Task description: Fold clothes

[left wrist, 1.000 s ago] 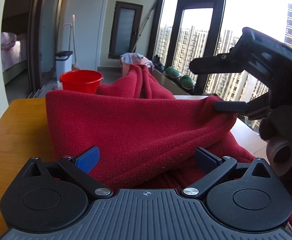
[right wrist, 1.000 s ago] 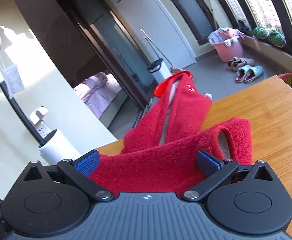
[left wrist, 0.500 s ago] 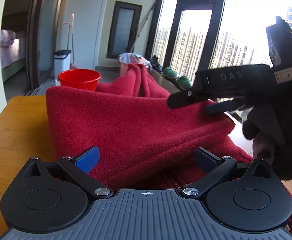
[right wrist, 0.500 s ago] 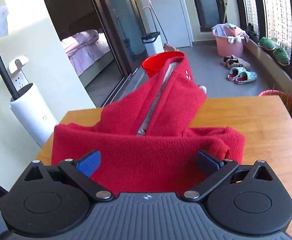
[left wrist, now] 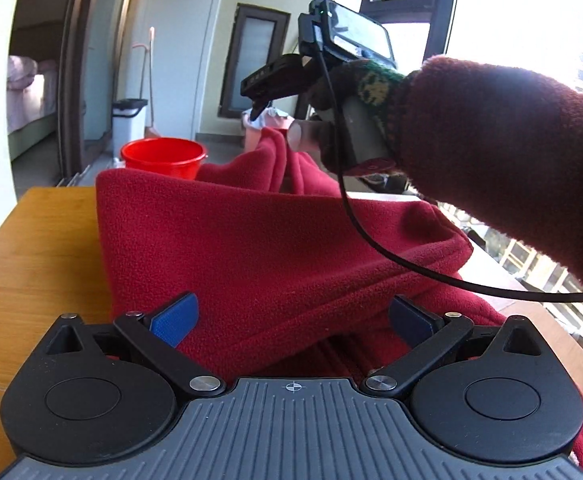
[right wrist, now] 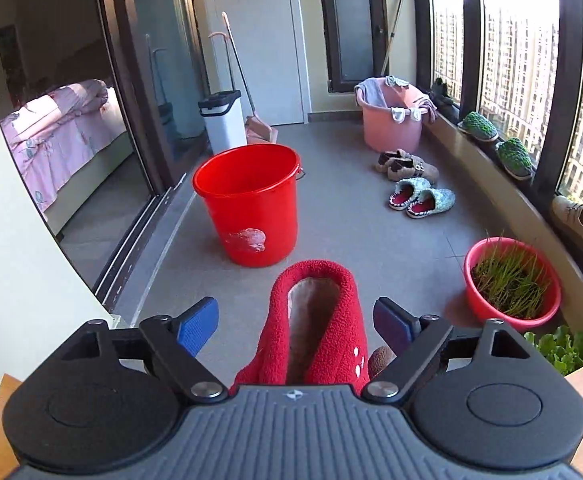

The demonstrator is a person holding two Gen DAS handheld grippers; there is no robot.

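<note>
A red fleece garment (left wrist: 275, 240) lies folded on the wooden table (left wrist: 31, 248). My left gripper (left wrist: 291, 320) stands open at its near edge, with the thick fold bulging between the blue pads (left wrist: 173, 320). A gloved hand in a dark red sleeve (left wrist: 491, 152) holds my right gripper (left wrist: 255, 98) above the garment's far end. In the right wrist view a red cuff (right wrist: 315, 320) hangs over the far table edge between the fingers of the right gripper (right wrist: 295, 326). Its jaws are closing, and the pads stand clear of the cuff.
A black cable (left wrist: 371, 240) trails from the right gripper across the fleece. On the floor past the table are a red bucket (right wrist: 251, 200), a white bin (right wrist: 223, 120), a pink basket (right wrist: 387, 128), slippers (right wrist: 419, 200) and a red bowl of grass (right wrist: 511, 280).
The right gripper left the fold's right edge and swung up and away to the garment's far end, now looking over the table edge. The left gripper and the fold stayed put.
</note>
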